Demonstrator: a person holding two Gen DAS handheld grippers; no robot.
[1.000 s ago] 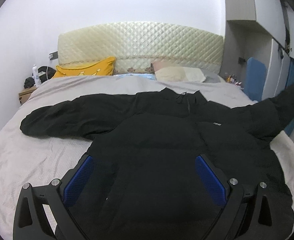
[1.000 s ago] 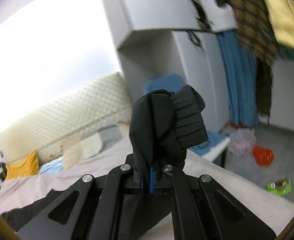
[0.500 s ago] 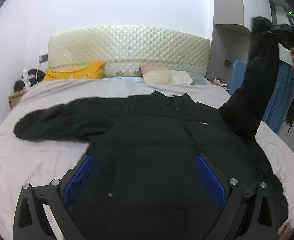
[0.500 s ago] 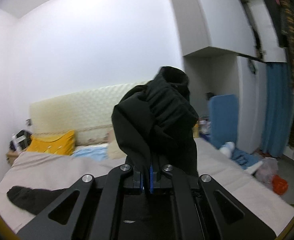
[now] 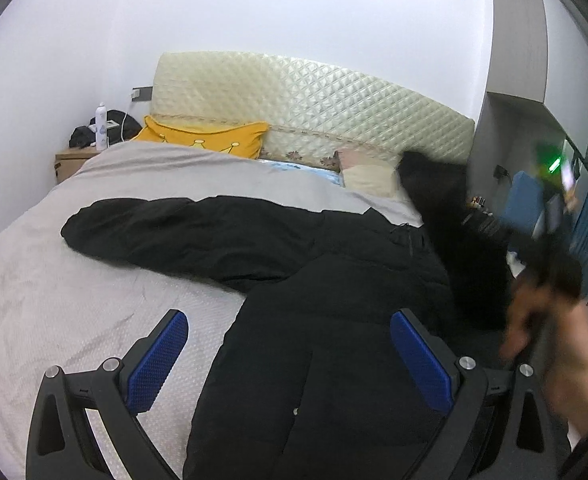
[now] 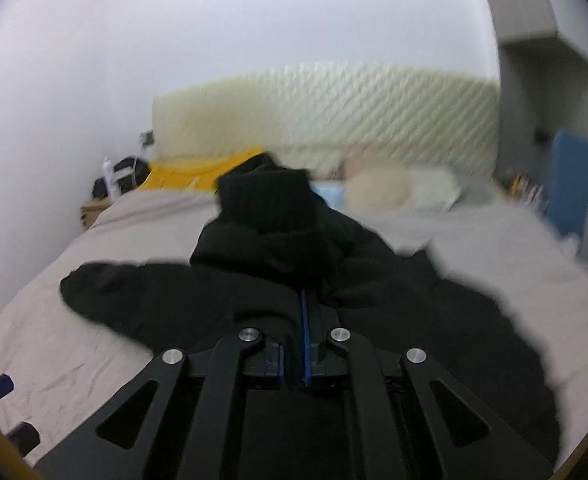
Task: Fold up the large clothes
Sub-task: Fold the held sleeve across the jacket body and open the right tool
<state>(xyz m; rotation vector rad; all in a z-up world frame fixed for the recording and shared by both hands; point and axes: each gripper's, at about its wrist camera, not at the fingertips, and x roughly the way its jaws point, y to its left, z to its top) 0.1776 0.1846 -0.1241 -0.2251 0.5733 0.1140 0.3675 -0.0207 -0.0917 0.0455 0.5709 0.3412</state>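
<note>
A black puffer jacket (image 5: 333,320) lies front up on the bed, its left sleeve (image 5: 182,228) stretched out flat. My right gripper (image 6: 299,320) is shut on the right sleeve's ribbed cuff (image 6: 270,204) and holds that sleeve over the jacket's body. In the left wrist view the raised sleeve (image 5: 453,232) and the hand with the right gripper (image 5: 549,280) show blurred at the right. My left gripper (image 5: 290,356) is open and empty above the jacket's lower left edge.
The bed has a beige-grey sheet (image 5: 54,300), a cream quilted headboard (image 5: 313,104), a yellow pillow (image 5: 210,140) and a cream pillow (image 5: 369,176). A nightstand with a bottle (image 5: 101,126) stands at the left. Wardrobes (image 5: 521,80) stand at the right.
My right gripper swung the sleeve from high at the right side down and leftward over the jacket's body. My left gripper shifted left, so more bare sheet shows under it.
</note>
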